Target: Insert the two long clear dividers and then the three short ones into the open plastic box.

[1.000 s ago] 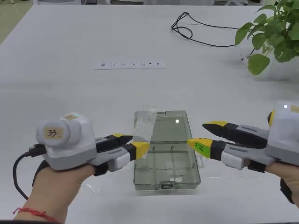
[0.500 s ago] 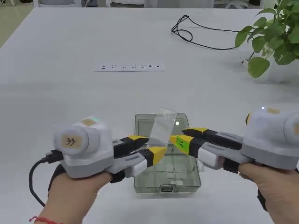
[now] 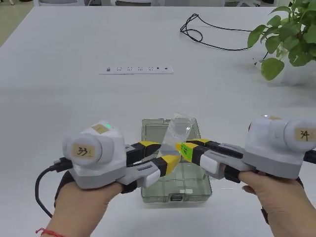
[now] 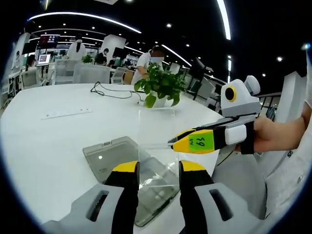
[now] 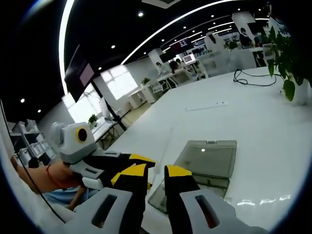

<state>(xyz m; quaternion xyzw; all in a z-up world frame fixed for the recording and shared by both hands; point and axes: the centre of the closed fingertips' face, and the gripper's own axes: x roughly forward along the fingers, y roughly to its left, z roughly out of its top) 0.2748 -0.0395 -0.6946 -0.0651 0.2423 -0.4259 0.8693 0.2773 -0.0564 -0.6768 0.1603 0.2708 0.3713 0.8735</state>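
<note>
Off-task inventory as I see it from the head view:
- white table [image 3: 59, 98], broad and bare-topped
- white power strip [image 3: 136, 69], flat at mid-table
- black cable [image 3: 207, 37], looped at the far side
- leafy green plant [image 3: 289, 34], far right corner

Background: ceiling light strips [image 4: 87, 17] and what look like office desks [image 5: 214, 61], too blurred for detail.

One box [image 3: 197, 183], one divider [image 3: 178, 129], one power strip [image 3: 136, 69] — one cable [image 3: 217, 47], one plant [image 3: 289, 37].
</note>
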